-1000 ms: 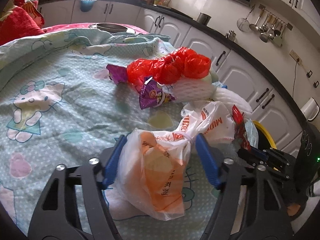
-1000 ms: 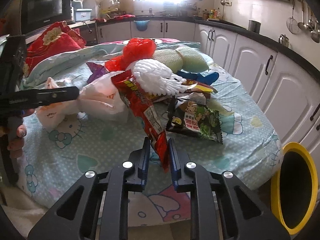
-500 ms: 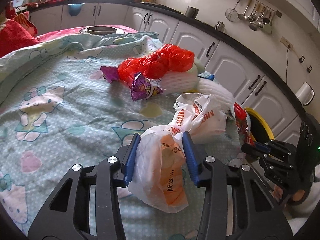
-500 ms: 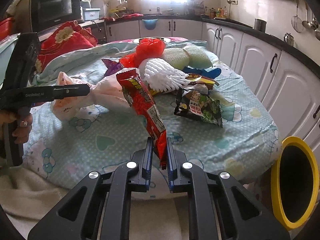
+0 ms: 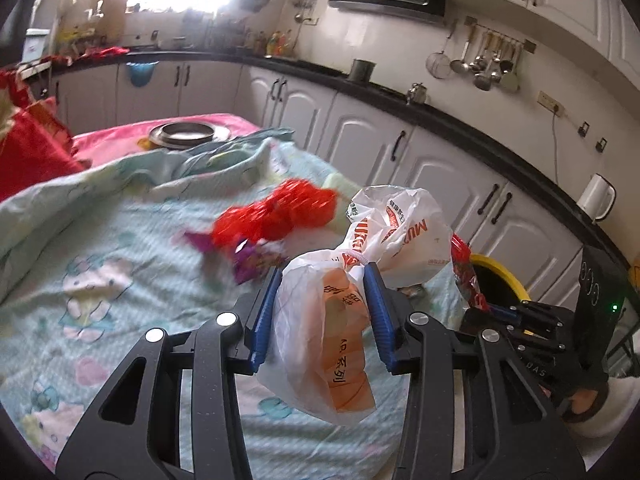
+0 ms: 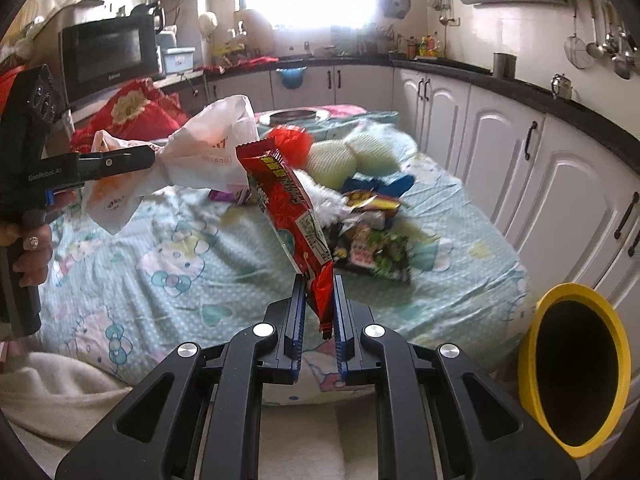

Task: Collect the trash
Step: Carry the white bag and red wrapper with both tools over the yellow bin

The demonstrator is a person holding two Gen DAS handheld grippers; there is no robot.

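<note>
**Trash lifted in both grippers above the bed**

Trash sits in two grips and in a loose heap on the bed (image 6: 160,272), whose crumpled pale-green cover carries a cartoon-cat print. The left gripper (image 5: 322,276) is clenched on a white bag (image 5: 344,320) — thin, crinkly plastic with orange print, tied at a narrow neck. Its blue ribbed pads (image 5: 378,312) squeeze the bag just below that knot; the bag's full lower part hangs between the fingers, clear of the bed, and its puffed top flares out beyond them. What the bag contains cannot be made out through the film, only an orange tint.

The right gripper (image 6: 318,284) is closed on a red wrapper (image 6: 290,216), a long, flat, glossy packet pinched at its lower end and tilted up and left over the bed.

On the bed, past the wrapper, lie a red mesh (image 6: 290,142), two pale foam-net sleeves (image 6: 348,156), a blue scrap (image 6: 394,184) and a dark green-printed packet (image 6: 376,256), all close together. A purple wrapper (image 5: 256,260) lies beside the mesh.

Off the bed's right edge stands a bin (image 6: 536,320) — round, yellow-rimmed, dark inside; its contents cannot be seen. A metal dish (image 5: 186,134) rests at the bed's far end.
</note>
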